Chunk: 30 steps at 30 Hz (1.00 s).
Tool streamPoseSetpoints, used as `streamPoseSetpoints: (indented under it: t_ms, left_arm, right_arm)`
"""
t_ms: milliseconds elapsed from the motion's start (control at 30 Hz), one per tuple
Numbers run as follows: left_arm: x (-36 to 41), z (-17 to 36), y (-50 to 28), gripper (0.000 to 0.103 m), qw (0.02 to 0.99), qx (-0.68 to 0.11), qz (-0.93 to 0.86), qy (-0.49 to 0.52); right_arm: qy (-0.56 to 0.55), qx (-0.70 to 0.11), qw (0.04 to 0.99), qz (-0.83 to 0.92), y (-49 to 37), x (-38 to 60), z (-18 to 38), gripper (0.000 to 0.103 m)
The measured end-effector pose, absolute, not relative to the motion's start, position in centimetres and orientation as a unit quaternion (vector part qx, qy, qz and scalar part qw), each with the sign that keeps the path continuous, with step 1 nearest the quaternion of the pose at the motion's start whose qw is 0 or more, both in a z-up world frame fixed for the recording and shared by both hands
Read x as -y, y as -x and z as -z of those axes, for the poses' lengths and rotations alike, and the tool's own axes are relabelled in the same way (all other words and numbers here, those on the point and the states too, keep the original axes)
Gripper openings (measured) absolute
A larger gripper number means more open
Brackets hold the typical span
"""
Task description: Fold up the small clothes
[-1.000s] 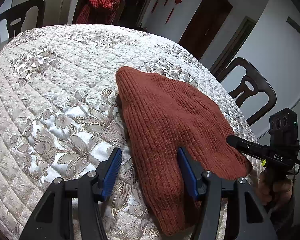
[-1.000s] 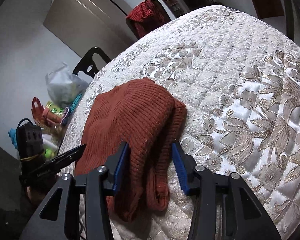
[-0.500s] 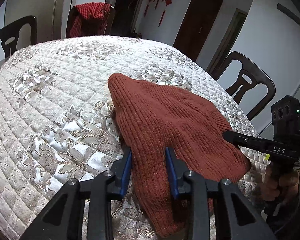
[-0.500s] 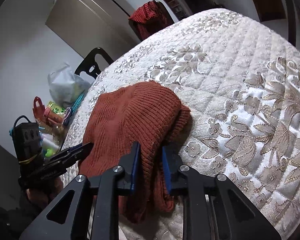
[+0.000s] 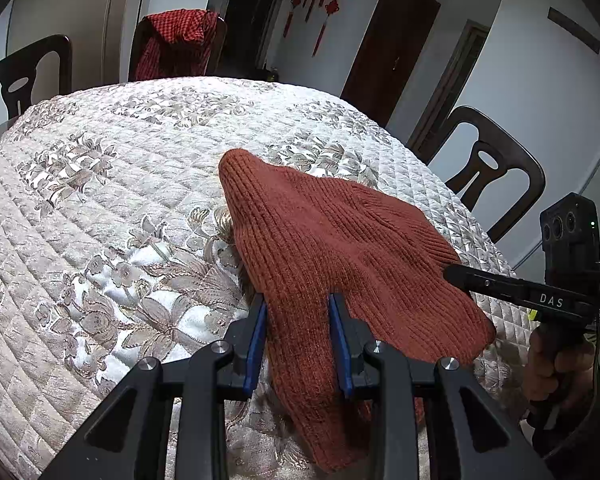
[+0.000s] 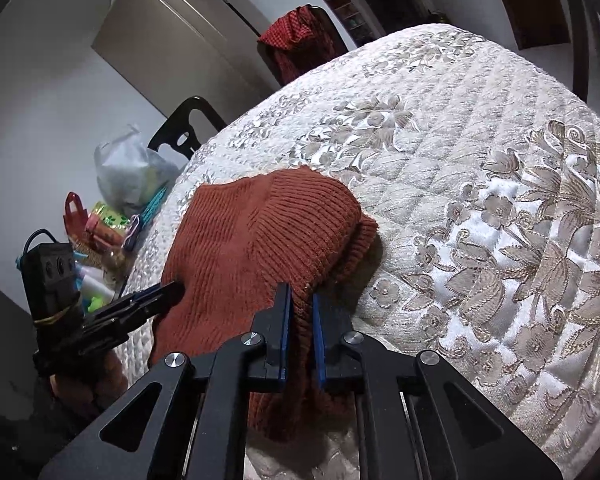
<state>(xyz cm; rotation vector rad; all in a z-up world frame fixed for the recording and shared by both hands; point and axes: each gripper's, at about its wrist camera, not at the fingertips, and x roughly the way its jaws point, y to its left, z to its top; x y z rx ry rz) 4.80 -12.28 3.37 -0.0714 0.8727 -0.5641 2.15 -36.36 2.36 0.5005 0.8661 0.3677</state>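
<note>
A rust-brown knitted garment [image 5: 340, 240] lies on the quilted floral table cover [image 5: 120, 200], its near end hanging over the table's edge. My left gripper [image 5: 298, 300] has its blue pads pressed on the garment's near left edge, with the knit filling the gap between them. In the right wrist view the same garment [image 6: 252, 240] is bunched and lifted at the corner where my right gripper [image 6: 300, 292] is shut on a thick fold. Each gripper shows in the other's view: the right gripper [image 5: 448, 270] at the garment's right edge, the left gripper [image 6: 176, 288] at its left edge.
Dark wooden chairs [image 5: 496, 168] stand around the round table, one draped with a red checked cloth [image 5: 176, 40]. A plastic bag [image 6: 128, 172] and colourful clutter sit beyond the table's left side. A hand [image 5: 556, 364] holds the right gripper's handle.
Both grippers' jaws closed from wide apart onto the garment's near edges. The right corner of the garment has bunched up and risen slightly.
</note>
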Motion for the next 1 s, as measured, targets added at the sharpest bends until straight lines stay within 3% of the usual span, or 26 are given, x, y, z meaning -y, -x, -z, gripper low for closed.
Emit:
streamPoseSetpoints:
  t_ms: [1000]
  left_arm:
    - [4.8, -7.8, -5.8, 0.03, 0.903, -0.36, 0.226, 0.056]
  right_arm:
    - [-0.194, -0.365, 0.869, -0.272, -6.2, 27.4, -7.5, 0.008]
